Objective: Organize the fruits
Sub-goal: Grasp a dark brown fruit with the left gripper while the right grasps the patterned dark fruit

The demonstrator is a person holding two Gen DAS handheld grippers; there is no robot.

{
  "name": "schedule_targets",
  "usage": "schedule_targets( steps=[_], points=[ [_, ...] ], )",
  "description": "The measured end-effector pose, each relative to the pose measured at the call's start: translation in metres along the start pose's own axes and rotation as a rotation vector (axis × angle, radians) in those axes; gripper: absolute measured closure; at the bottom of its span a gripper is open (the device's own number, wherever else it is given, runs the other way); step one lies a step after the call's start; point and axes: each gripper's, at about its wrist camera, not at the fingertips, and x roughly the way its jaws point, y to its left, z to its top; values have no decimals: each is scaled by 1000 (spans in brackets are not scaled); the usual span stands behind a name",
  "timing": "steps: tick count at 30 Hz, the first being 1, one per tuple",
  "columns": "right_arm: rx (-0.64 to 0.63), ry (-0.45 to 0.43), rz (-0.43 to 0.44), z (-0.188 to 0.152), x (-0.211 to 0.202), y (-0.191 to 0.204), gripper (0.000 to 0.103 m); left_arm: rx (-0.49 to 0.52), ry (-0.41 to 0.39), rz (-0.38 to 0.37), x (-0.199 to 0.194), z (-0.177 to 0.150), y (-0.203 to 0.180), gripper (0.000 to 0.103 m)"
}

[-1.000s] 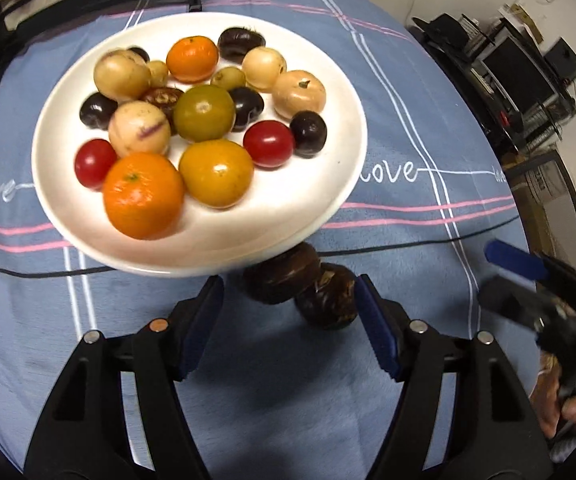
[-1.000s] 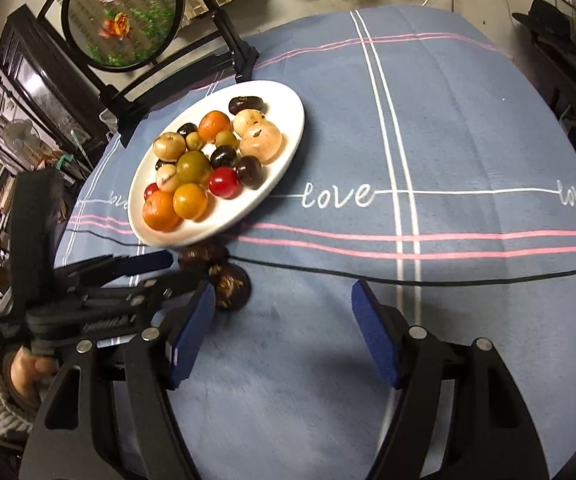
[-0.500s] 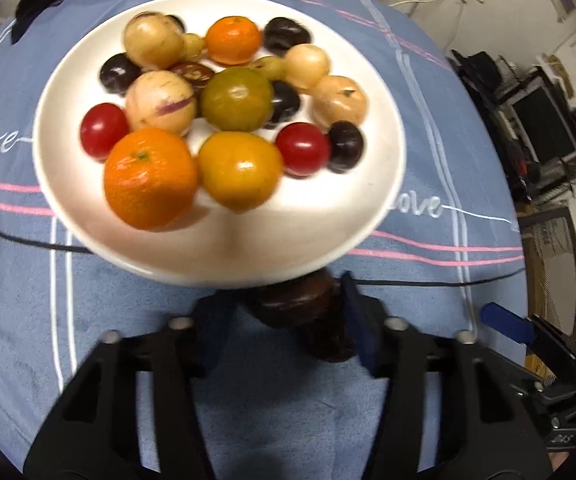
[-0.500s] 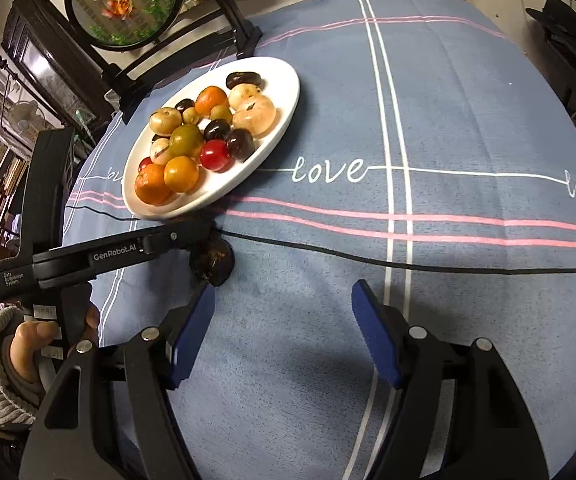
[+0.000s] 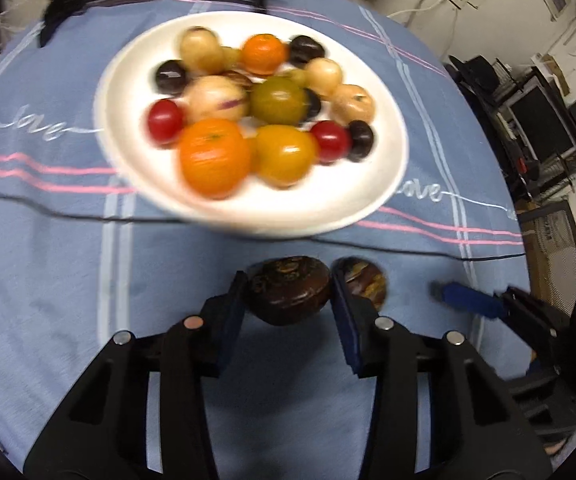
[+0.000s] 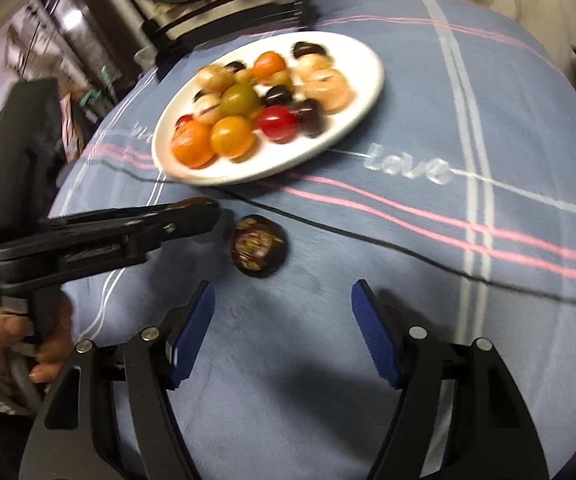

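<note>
Clamping a dark brown fruit [image 5: 288, 290] at lower centre, its long axis crosswise between the pads, the left tongs [image 5: 288, 300] could slip off the rounded skin and drop it short of the plate [image 5: 384, 184]; right tongs [image 6: 283, 332] stand apart, empty, just below the second dark fruit [image 6: 259, 246]

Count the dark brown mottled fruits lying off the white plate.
2: one dark brown mottled fruit gripped by the left gripper; the other rests on the blue tablecloth beside it.
</note>
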Motion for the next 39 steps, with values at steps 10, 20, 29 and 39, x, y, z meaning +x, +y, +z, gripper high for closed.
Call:
schedule_targets(
  steps=[10,20,29,39],
  points=[
    [-119,25,-67,26,48,36,44,-63,-42,121,-40,-24,49,60],
    [-89,21,-120,25,55,33,62,-30,-89,172,-66,-27,53,60],
    [-67,-102,-105,16,-10,48,62,71,-164,164,-97,-15,25,60],
    [-19,-307,-116,22,-101,51,62,185,-256,119,-132,16,-15,60]
  ],
)
